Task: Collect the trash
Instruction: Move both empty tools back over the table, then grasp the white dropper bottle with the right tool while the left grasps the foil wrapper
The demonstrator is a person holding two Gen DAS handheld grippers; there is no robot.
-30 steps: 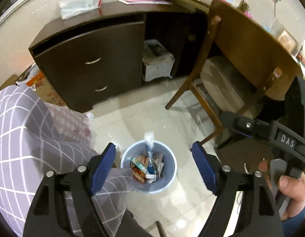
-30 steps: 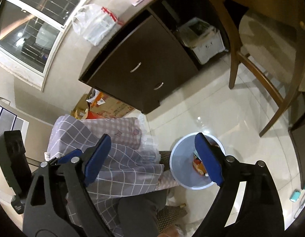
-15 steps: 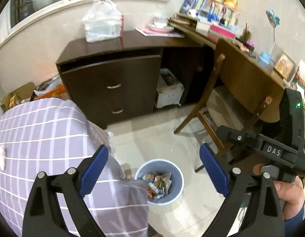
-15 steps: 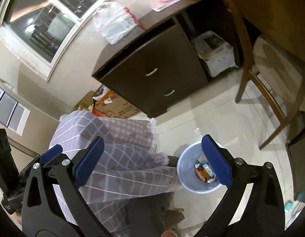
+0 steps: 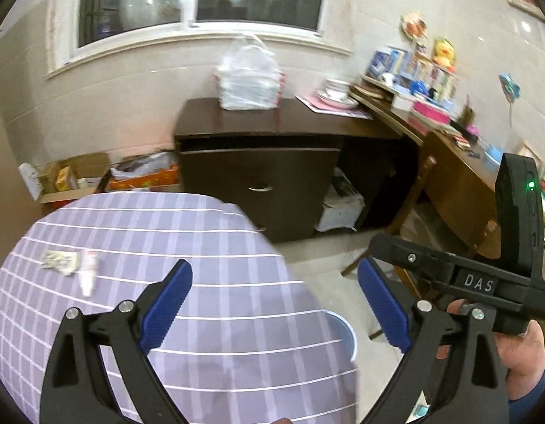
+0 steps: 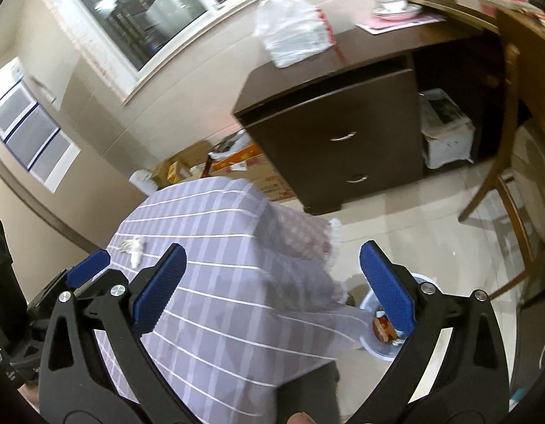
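the bin (image 6: 373,328) sits lower right in the right view, mostly hidden behind a blue pad and the checked cloth (image 6: 215,247); in the left view only its rim (image 5: 344,332) shows. scraps (image 5: 69,265) on the cloth are blurred. left gripper (image 5: 274,304) and right gripper (image 6: 272,282) gape wide, empty. "das" reads at right of the left view.

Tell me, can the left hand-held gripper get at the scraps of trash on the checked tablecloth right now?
Probably yes. The left hand-held gripper is open and empty above the checked tablecloth, and the scraps of trash lie exposed on it with nothing in between.
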